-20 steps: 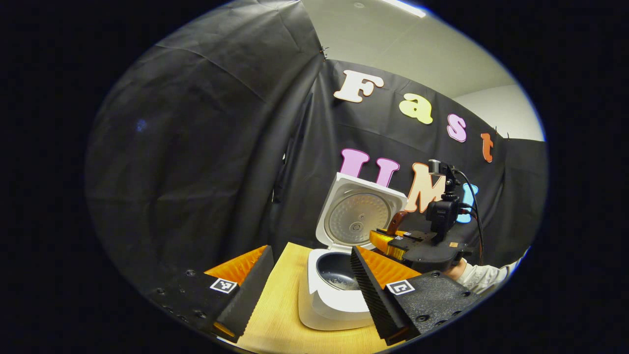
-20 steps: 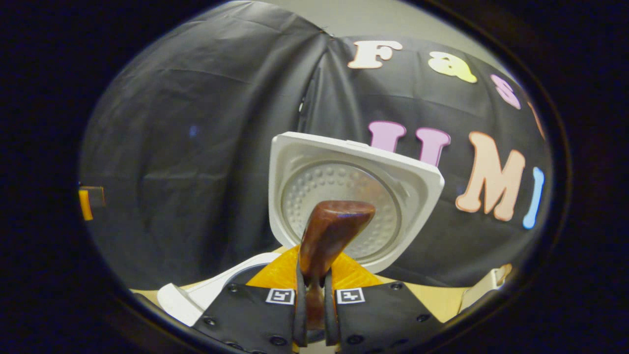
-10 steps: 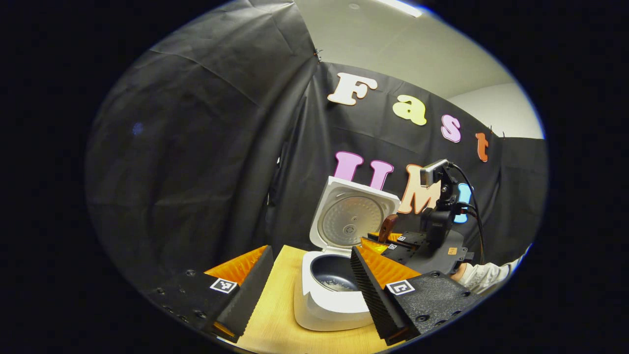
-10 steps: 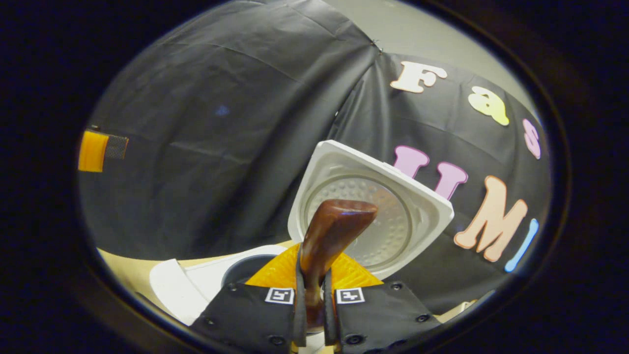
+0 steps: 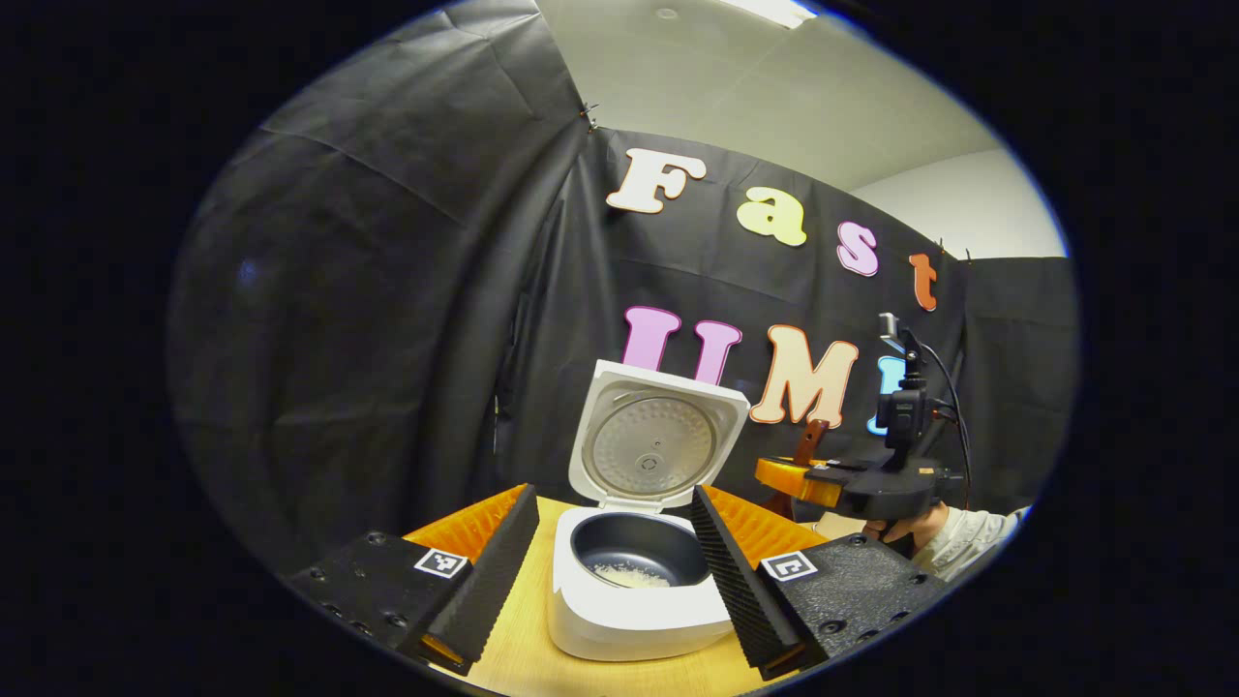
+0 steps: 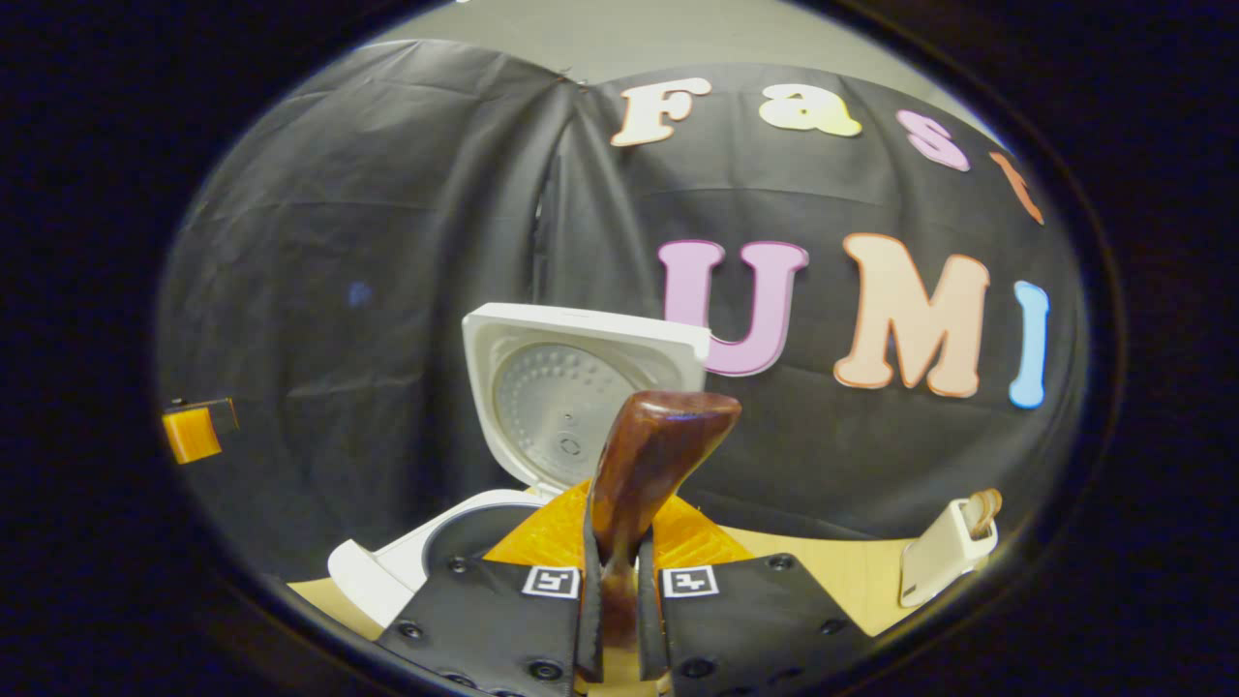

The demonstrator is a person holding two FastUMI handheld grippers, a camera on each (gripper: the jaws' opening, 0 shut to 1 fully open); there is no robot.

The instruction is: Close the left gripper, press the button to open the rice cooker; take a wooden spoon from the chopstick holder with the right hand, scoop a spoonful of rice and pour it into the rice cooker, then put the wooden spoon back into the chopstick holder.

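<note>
The white rice cooker (image 5: 634,610) stands on the wooden table with its lid (image 5: 658,436) up; a little rice lies in the dark inner pot (image 5: 629,573). My left gripper (image 5: 610,566) hangs open just in front of it, nothing between its fingers. In the right gripper view my right gripper (image 6: 619,600) is shut on the handle of the dark wooden spoon (image 6: 658,450), which sticks up and forward. The cooker (image 6: 387,581) lies to its lower left. In the left gripper view the right gripper (image 5: 789,477) hovers right of the cooker with the spoon (image 5: 809,440).
A pale chopstick holder (image 6: 939,554) with a wooden utensil tip (image 6: 984,503) stands on the table (image 6: 832,571) at the right. A hand (image 5: 910,530) in a light sleeve holds the right gripper. Black cloth walls close in behind and to the left.
The right gripper has carried the spoon away from above the pot, off to the cooker's right side. The left gripper has stayed open and turned slightly, so the cooker sits more centred.
</note>
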